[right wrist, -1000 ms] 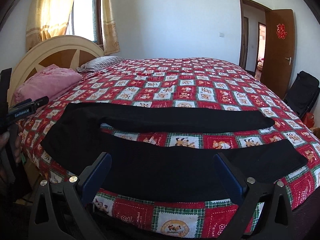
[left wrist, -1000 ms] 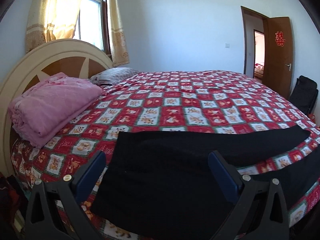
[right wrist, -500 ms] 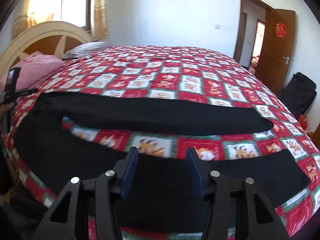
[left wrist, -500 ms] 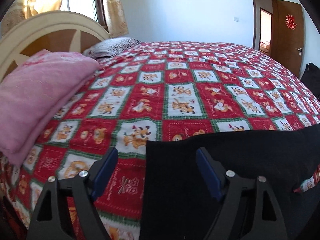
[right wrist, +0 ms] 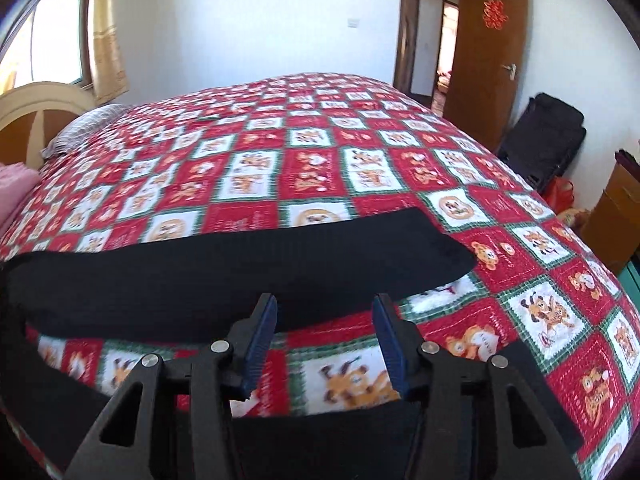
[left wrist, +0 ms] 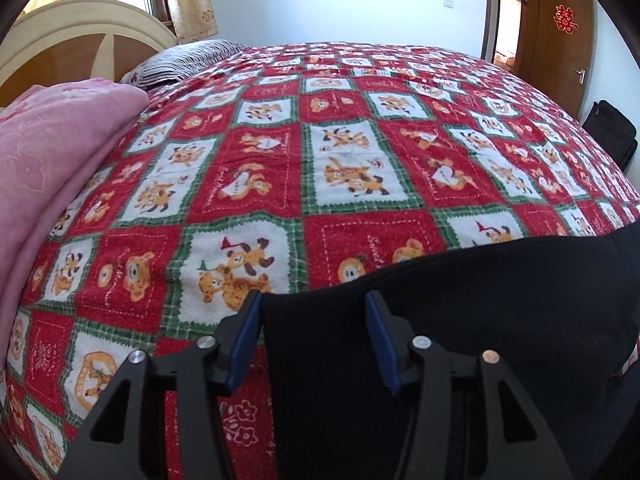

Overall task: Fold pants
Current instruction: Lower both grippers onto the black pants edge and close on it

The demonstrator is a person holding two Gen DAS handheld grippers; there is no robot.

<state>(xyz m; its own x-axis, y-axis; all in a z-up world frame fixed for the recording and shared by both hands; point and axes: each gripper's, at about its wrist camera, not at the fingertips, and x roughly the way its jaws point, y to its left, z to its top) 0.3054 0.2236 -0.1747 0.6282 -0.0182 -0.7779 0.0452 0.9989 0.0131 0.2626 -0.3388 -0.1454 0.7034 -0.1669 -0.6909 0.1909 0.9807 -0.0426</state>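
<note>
We noted the black pants (right wrist: 224, 264) lying spread flat on the bed (left wrist: 360, 160), over its red patchwork quilt, along the lower part of both frames. In the right wrist view the two legs lay apart, with a strip of quilt showing between them; the farther leg ended at a cuff right of centre. No fold was visible yet, so we judged the task to be at its very start: the first grasp was being set up, and every fold was left to do.

The left hand-held gripper (left wrist: 314, 344) sat low centre in its frame, straddling the corner of the pants at the waist end. Its jaws were closing, with the corner of cloth between them, and the pads did not yet press it. The right hand-held gripper (right wrist: 326, 346) had its jaws partly apart, with quilt and the inner edge of the far leg showing between the tips; it gripped nothing.

Hard to make out: the near leg ran under the right hand-held gripper's body and off the lower edge, so its hem was cut off. In the left wrist view the pants ran out of the right edge. The right wrist frame was blurred. We could not tell whether either tip touched the quilt. A pink blanket (left wrist: 52, 168) lay at the left.
</note>
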